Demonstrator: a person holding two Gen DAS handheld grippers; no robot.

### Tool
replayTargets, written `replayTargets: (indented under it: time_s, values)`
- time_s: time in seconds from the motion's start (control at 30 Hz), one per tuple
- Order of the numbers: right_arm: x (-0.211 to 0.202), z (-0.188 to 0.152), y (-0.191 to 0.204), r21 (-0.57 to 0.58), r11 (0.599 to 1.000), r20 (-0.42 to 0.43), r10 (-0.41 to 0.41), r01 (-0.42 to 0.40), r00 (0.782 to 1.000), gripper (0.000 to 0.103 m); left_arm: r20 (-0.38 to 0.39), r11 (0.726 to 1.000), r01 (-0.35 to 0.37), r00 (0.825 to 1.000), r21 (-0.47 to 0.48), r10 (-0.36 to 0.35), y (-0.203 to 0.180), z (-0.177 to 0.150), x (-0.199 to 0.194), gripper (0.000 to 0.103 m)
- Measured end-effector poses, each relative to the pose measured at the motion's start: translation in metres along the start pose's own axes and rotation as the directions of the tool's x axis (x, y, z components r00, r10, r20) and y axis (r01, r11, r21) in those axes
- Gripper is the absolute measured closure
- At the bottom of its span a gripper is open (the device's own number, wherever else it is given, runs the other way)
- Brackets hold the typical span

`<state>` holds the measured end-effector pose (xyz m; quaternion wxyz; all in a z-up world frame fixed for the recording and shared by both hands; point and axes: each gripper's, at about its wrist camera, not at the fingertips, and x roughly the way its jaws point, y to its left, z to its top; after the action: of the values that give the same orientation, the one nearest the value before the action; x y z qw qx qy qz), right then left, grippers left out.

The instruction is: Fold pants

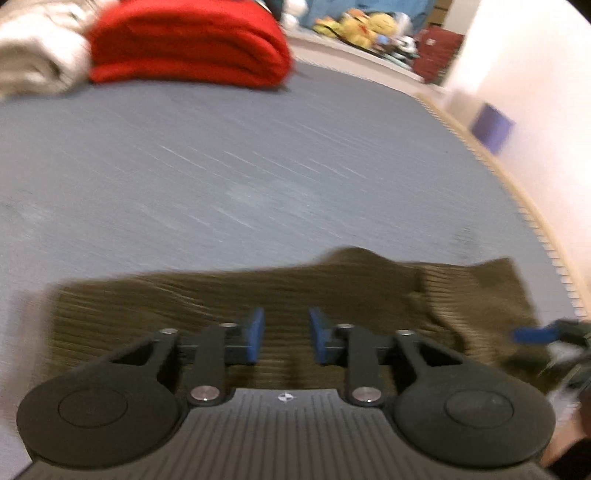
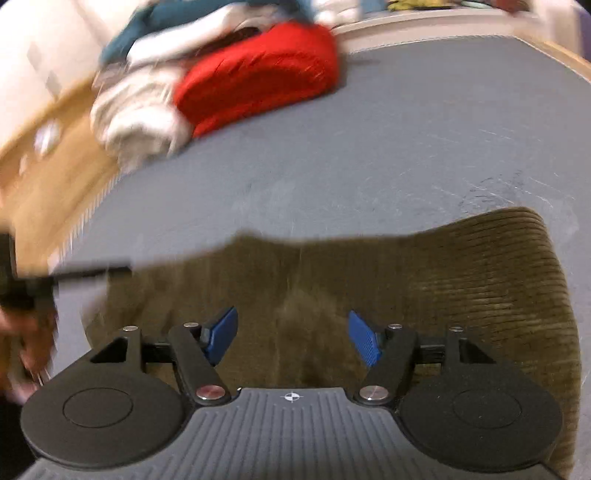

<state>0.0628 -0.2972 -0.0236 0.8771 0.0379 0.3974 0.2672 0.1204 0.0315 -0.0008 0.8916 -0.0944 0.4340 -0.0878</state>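
Olive-brown corduroy pants [image 1: 332, 291] lie flat on a grey-blue mat [image 1: 240, 166], stretching left to right close in front of me; they also show in the right wrist view [image 2: 461, 280]. My left gripper [image 1: 286, 334] hovers over the pants, its blue pads a little apart with nothing between them. My right gripper [image 2: 291, 334] is wide open above the pants and empty. The right gripper's blue tip shows at the right edge of the left wrist view [image 1: 535, 334]. Both views are motion-blurred.
A folded red garment [image 1: 188, 44] and pale cloth [image 1: 33, 55] lie at the mat's far end, also seen in the right wrist view [image 2: 258, 74]. Plush toys [image 1: 358, 24] sit on a ledge beyond. A wooden edge [image 1: 517, 184] borders the mat beside a wall.
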Motion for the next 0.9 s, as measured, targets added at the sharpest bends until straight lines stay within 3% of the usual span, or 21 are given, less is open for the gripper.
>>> replayTargets:
  time_s: [0.17, 0.27, 0.37, 0.4, 0.43, 0.53, 0.67, 0.8, 0.87, 0.9]
  values:
    - [0.012, -0.017, 0.017, -0.163, 0.984, -0.102, 0.053, -0.069, 0.993, 0.035, -0.047, 0.987, 0.159, 0.986, 0.011, -0.158, -0.037, 0.002, 0.032, 0.079]
    - [0.011, -0.026, 0.027, -0.24, 0.963, -0.138, 0.089, -0.12, 0.986, 0.035, -0.081, 0.976, 0.217, 0.973, 0.019, -0.215, -0.058, -0.002, 0.052, 0.078]
    - [0.008, -0.039, 0.026, -0.302, 0.942, -0.159, 0.1, -0.145, 0.982, 0.035, -0.139, 0.967, 0.255, 0.958, 0.005, -0.252, -0.073, -0.008, 0.075, 0.07]
    - [0.009, -0.043, 0.026, -0.32, 0.936, -0.17, 0.093, -0.144, 0.981, 0.042, -0.158, 0.965, 0.263, 0.952, -0.01, -0.261, -0.075, -0.011, 0.083, 0.064]
    - [0.011, -0.046, 0.026, -0.334, 0.931, -0.182, 0.088, -0.146, 0.979, 0.062, -0.175, 0.961, 0.274, 0.946, -0.023, -0.274, -0.078, -0.014, 0.089, 0.061]
    - [0.004, -0.051, 0.029, -0.377, 0.909, -0.183, 0.116, -0.178, 0.976, 0.081, -0.201, 0.953, 0.294, 0.932, -0.069, -0.302, -0.085, -0.017, 0.108, 0.048]
    - [-0.014, -0.057, 0.036, -0.5, 0.842, -0.183, 0.125, -0.202, 0.975, 0.082, -0.204, 0.923, 0.332, 0.907, -0.194, -0.369, -0.078, -0.016, 0.131, 0.042]
    - [-0.018, -0.062, 0.037, -0.545, 0.812, -0.202, 0.114, -0.208, 0.973, 0.08, -0.213, 0.919, 0.329, 0.903, -0.218, -0.374, -0.082, -0.014, 0.147, 0.042]
    - [-0.019, -0.063, 0.036, -0.559, 0.808, -0.19, 0.092, -0.185, 0.977, 0.072, -0.209, 0.927, 0.322, 0.909, -0.193, -0.36, -0.088, -0.015, 0.15, 0.042]
    - [-0.015, -0.065, 0.038, -0.568, 0.805, -0.185, 0.081, -0.173, 0.979, 0.056, -0.206, 0.93, 0.319, 0.912, -0.181, -0.353, -0.091, -0.014, 0.151, 0.042]
